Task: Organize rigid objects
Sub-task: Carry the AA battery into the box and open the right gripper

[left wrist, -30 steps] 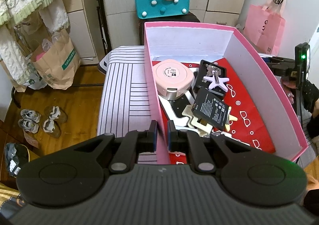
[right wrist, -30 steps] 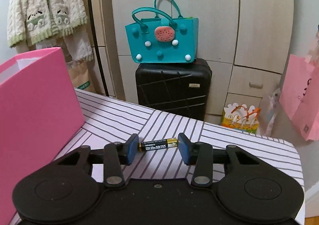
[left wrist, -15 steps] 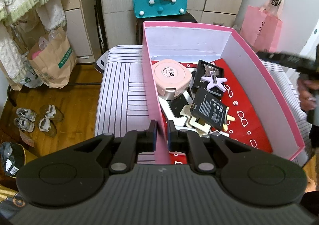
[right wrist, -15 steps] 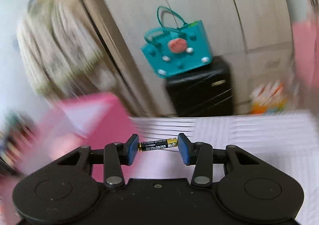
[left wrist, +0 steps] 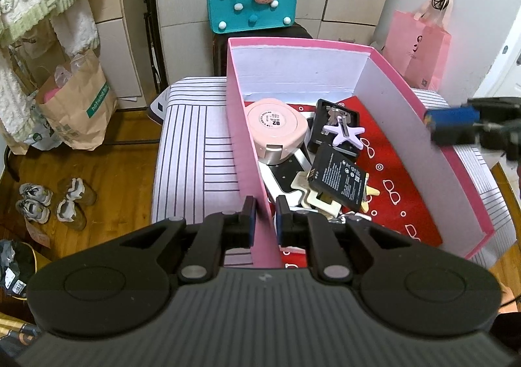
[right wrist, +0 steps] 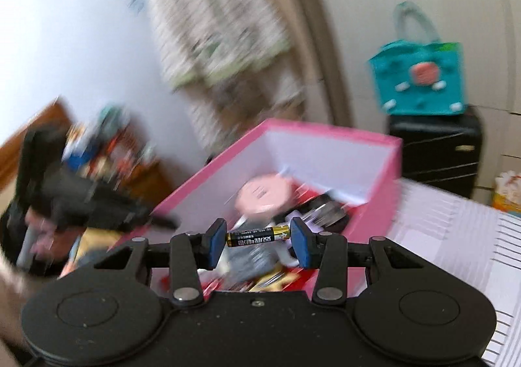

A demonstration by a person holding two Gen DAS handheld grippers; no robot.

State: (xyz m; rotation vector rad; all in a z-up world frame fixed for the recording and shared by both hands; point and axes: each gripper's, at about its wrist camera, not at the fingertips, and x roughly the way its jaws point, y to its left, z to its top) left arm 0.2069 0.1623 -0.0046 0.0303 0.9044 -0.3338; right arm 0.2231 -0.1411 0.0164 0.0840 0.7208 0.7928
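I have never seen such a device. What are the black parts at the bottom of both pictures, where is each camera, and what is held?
No robot is here: a person holds a hand tool with two fingers in each hand. Each tool carries a camera looking forward along its fingers, so its black body fills the bottom of each picture. In the left view, the left gripper is shut on the wall of the pink box, which stands on a striped surface. Inside lie a round pink case, a flat black battery and a star-shaped piece. In the blurred right view, the right gripper clamps an AA battery by its ends, above the box.
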